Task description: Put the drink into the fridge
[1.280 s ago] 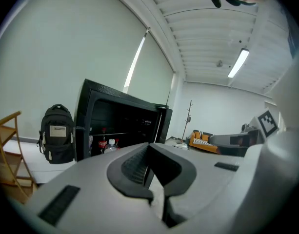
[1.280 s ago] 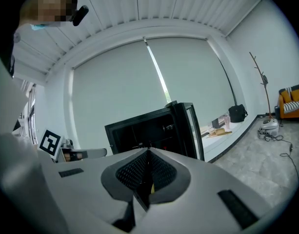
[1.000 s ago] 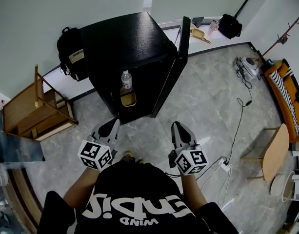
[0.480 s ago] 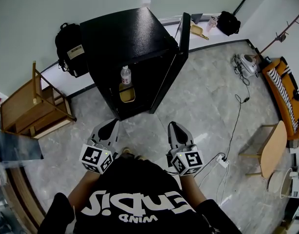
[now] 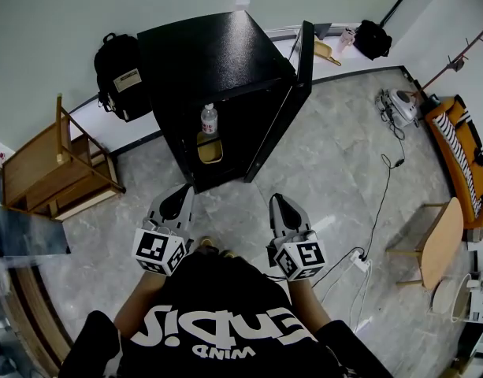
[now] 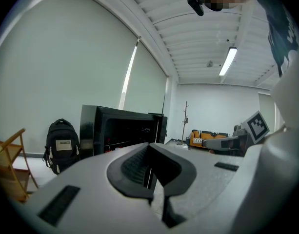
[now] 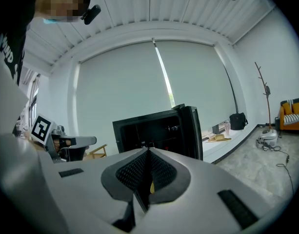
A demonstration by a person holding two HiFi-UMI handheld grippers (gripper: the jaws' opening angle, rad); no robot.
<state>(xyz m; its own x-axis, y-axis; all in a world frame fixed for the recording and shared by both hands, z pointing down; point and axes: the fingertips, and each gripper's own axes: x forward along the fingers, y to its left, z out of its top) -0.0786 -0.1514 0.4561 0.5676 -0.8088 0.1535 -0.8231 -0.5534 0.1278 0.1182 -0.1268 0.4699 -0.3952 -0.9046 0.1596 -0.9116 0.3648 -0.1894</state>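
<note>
A small black fridge [image 5: 217,61] stands on the floor with its door [image 5: 292,93] swung open to the right. Inside, a clear drink bottle with a white cap [image 5: 209,120] stands upright on a shelf above a yellow object [image 5: 209,150]. My left gripper [image 5: 180,196] and right gripper [image 5: 276,205] hang side by side in front of the fridge, well short of it, both shut and holding nothing. The left gripper view shows the fridge [image 6: 122,130] beyond the closed jaws, and the right gripper view shows the fridge [image 7: 156,130] with its open door.
A black backpack [image 5: 123,65] leans on the wall left of the fridge. A wooden chair [image 5: 56,172] lies tipped at the left. A cable and power strip [image 5: 359,258] run across the floor at the right. An orange sofa [image 5: 466,160] and small round table [image 5: 442,246] stand at the far right.
Both grippers have shifted slightly within the view while staying shut and empty. The fridge and bottle sit a little more to the right in the view.
</note>
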